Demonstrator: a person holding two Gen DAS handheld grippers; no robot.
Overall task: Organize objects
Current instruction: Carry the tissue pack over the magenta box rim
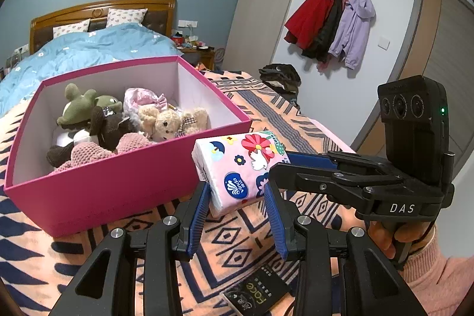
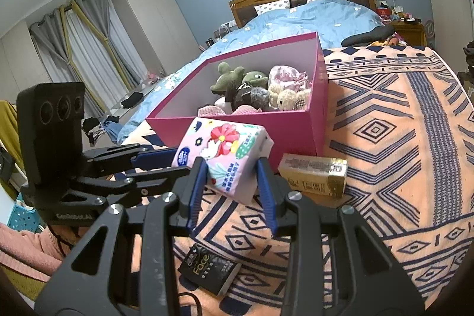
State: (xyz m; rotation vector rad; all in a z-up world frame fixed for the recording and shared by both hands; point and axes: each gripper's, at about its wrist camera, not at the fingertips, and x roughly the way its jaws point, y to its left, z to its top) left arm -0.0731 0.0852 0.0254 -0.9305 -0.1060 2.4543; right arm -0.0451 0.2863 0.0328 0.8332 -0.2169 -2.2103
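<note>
Pink floral tissue pack clamped at opposite ends by the left hand-held gripper and right hand-held gripper, held lifted above the patterned bed blanket, just in front of the pink box filled with plush toys, black tissue pack lying on the blanket below, gold carton set beside the box.

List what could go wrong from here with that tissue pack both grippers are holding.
1. The tissue pack is soft and pinched at opposite ends by the left gripper and right gripper; pulling apart could tear its wrapper.
2. It sits at about the pink box rim's height; too low a carry could snag the rim.
3. Stuffed toys could crowd its landing spot.
</note>
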